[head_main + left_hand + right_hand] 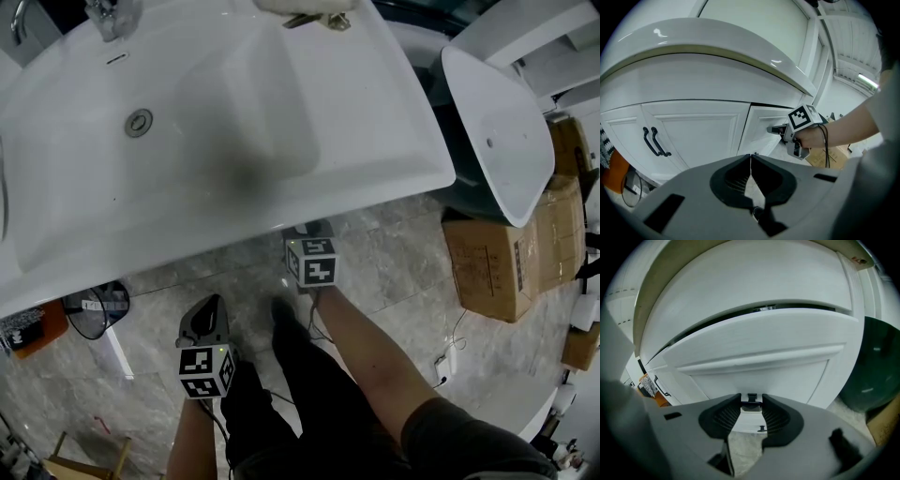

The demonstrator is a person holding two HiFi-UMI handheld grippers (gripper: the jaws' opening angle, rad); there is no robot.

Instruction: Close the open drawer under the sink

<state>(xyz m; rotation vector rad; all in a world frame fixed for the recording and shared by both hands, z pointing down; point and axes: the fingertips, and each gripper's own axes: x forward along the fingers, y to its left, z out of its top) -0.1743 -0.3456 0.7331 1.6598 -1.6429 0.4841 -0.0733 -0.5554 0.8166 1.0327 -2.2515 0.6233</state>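
Note:
The white drawer front (759, 348) under the sink stands slightly out, with a dark gap along its top. My right gripper (751, 402) is up against it, and its jaws hold the small dark drawer handle (751, 398), which spans the gap between them. From the left gripper view, the right gripper (774, 129) touches the drawer (761, 123). In the head view its marker cube (311, 261) shows just below the sink's edge (375, 202), with its jaws hidden beneath. My left gripper (751, 155) hangs back, shut and empty, also seen lower left (212, 305).
Two cabinet doors with black bar handles (656, 140) sit left of the drawer. A second basin on a dark stand (506, 131) and cardboard boxes (497, 253) stand to the right. A cable and plug (442, 366) lie on the stone floor. My legs are below.

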